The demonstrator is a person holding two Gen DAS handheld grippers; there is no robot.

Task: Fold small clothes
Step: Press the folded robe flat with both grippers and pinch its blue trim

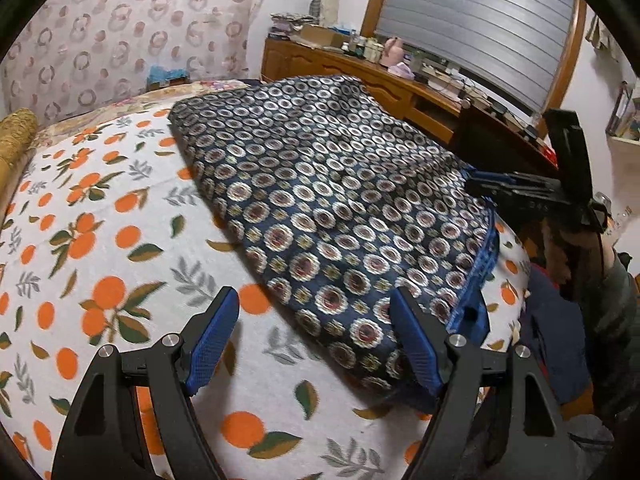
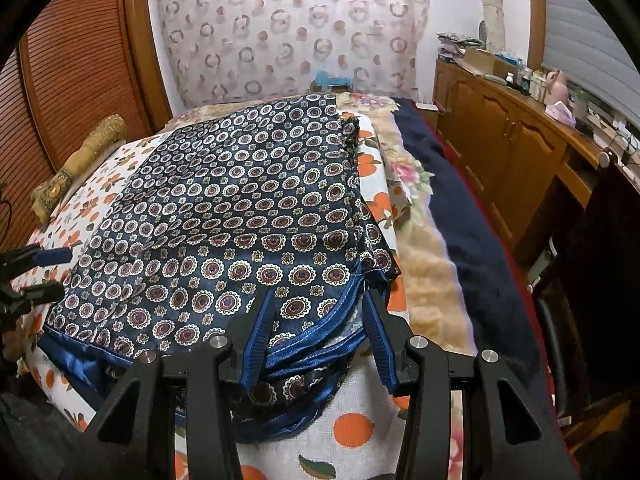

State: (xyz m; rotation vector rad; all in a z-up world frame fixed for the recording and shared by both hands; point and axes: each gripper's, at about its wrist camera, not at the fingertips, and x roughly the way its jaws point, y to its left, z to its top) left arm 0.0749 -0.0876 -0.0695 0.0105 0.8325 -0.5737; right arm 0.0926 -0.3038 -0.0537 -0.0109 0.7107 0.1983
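A navy garment [image 1: 336, 208] with round medallion print and a blue waistband lies flat on the orange-print bedsheet [image 1: 100, 240]. My left gripper [image 1: 316, 308] is open, hovering over the garment's near left edge; its right finger is over the cloth, its left over the sheet. In the right wrist view the garment [image 2: 240, 208] fills the middle. My right gripper [image 2: 320, 300] is open, its fingers either side of the blue waistband [image 2: 316, 340] at the near right corner. The right gripper also shows in the left view [image 1: 480, 180], at the garment's far right edge.
A wooden cabinet [image 2: 512, 152] with clutter on top runs along the right of the bed. A dark blue blanket [image 2: 460, 232] and floral cover lie at the bed's right side. A gold bolster [image 2: 88, 148] sits at the left by a slatted wooden door [image 2: 72, 72].
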